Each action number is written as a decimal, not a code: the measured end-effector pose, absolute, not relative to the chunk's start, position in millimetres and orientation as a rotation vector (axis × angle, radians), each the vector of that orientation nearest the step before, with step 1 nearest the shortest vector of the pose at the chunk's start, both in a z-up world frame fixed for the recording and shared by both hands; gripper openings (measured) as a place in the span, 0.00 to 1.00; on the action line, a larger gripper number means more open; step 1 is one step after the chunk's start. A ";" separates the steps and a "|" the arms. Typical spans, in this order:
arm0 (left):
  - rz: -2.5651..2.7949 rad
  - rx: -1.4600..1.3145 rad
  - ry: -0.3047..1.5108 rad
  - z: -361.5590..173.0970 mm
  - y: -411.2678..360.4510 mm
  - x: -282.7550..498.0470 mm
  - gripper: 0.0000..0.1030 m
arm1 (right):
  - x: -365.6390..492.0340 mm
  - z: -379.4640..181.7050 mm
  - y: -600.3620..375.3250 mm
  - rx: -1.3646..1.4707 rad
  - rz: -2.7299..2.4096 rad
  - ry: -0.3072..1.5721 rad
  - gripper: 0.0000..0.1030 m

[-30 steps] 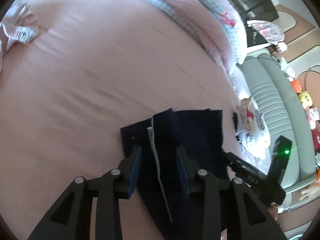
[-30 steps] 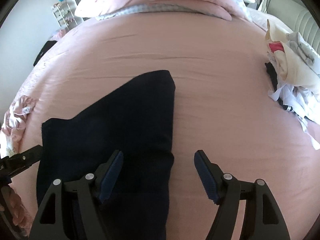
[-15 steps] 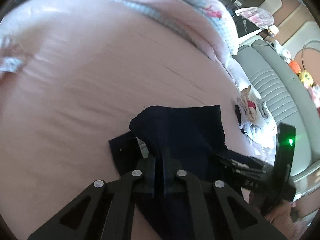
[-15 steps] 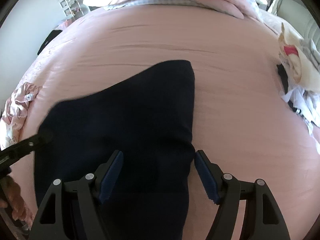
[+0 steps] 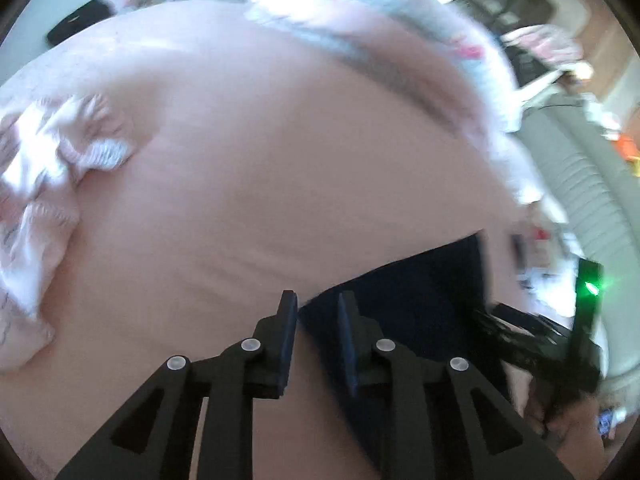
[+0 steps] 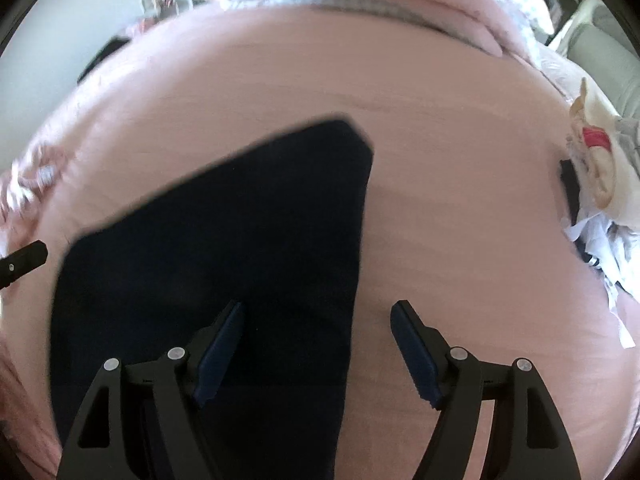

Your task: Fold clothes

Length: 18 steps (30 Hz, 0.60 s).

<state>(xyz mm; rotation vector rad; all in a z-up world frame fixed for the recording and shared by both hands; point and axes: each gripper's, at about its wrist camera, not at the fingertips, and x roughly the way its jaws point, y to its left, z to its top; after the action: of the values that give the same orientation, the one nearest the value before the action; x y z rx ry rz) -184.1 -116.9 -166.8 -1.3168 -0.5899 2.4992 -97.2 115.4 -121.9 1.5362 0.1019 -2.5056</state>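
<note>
Two black two-finger grippers hang over a pink bed. From the left wrist view, the left gripper [image 5: 316, 322] fills the bottom middle of the frame, its blue-padded jaws parted by a narrow gap and opening; the near corner of a dark navy folded cloth garment [image 5: 420, 312] shows just behind that gap, and I cannot tell whether the pads touch it. That garment runs from the gap toward the lower right of the frame, where the right gripper's black body with a green light shows at the edge. Beyond, the smooth pink bedspread [image 5: 280, 168] takes up most of the picture, with a crumpled pale pink ruffled garment [image 5: 52, 184] at the left edge and a pink and checked pillow [image 5: 380, 32] along the top.

From the right wrist view, the right gripper [image 6: 316, 344] sits at the bottom with its jaws spread wide and nothing pinched. Its left finger is over the navy garment, its right finger over bare bedspread. The garment lies flat, from the lower left up to a blunt corner near the frame's middle. A heap of white and cream clothes [image 6: 600, 184] lies at the right edge.
</note>
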 end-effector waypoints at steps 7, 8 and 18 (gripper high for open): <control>2.323 -1.468 -0.298 -213.0 -59.7 -210.7 0.16 | -122.2 -125.0 117.0 1.534 -2.446 0.233 0.72; 2.356 -1.459 -0.283 -209.8 -64.7 -209.8 0.16 | -128.2 -126.3 128.6 1.542 -2.447 0.168 0.73; 2.361 -1.493 -0.956 -203.2 -136.7 -170.0 0.49 | -75.1 -91.4 242.8 1.582 -2.437 -0.347 0.74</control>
<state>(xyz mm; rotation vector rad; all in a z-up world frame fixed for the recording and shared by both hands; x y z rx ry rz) -170.0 -136.7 -203.2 -1.4929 -0.9556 2.3609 -75.1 242.8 -91.4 1.5824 -0.3467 -2.4368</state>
